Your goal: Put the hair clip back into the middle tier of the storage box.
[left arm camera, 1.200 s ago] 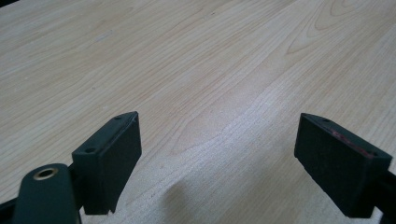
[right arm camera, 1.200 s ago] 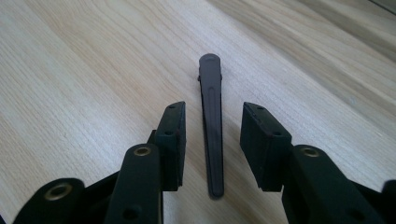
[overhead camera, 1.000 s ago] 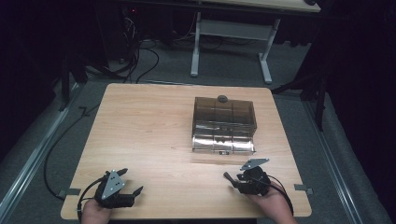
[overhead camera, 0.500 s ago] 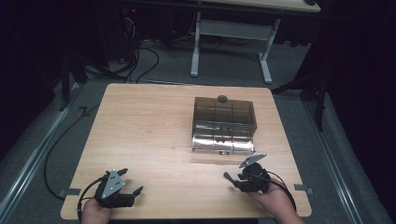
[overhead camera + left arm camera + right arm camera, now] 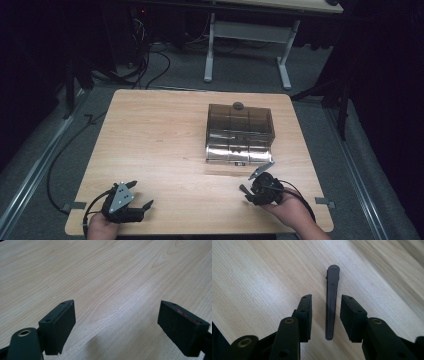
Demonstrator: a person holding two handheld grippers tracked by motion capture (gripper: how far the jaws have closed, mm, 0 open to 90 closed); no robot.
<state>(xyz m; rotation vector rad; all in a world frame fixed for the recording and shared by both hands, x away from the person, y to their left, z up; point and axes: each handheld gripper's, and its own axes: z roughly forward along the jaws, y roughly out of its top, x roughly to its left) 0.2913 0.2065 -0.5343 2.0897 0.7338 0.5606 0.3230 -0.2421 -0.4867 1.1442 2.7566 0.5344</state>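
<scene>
A slim dark hair clip (image 5: pixel 331 302) lies flat on the wooden table (image 5: pixel 160 135), pointing away from the camera. My right gripper (image 5: pixel 327 299) stands open around it, one jaw on each side with a small gap to the clip. From above, the right gripper (image 5: pixel 246 194) sits near the table's front right, held by a hand. My left gripper (image 5: pixel 117 306) is wide open over bare wood with nothing between its jaws; from above it (image 5: pixel 141 194) is at the front left corner.
A smoky translucent compartment box (image 5: pixel 240 130) stands right of the table's centre, just beyond the right gripper, with a small grey round piece (image 5: pixel 238 105) at its far edge. Cables trail from both grippers. A desk frame (image 5: pixel 247 35) stands behind the table.
The right gripper has turned a little, its grey plate tipping up and shifting slightly left. The left gripper has stayed where it was.
</scene>
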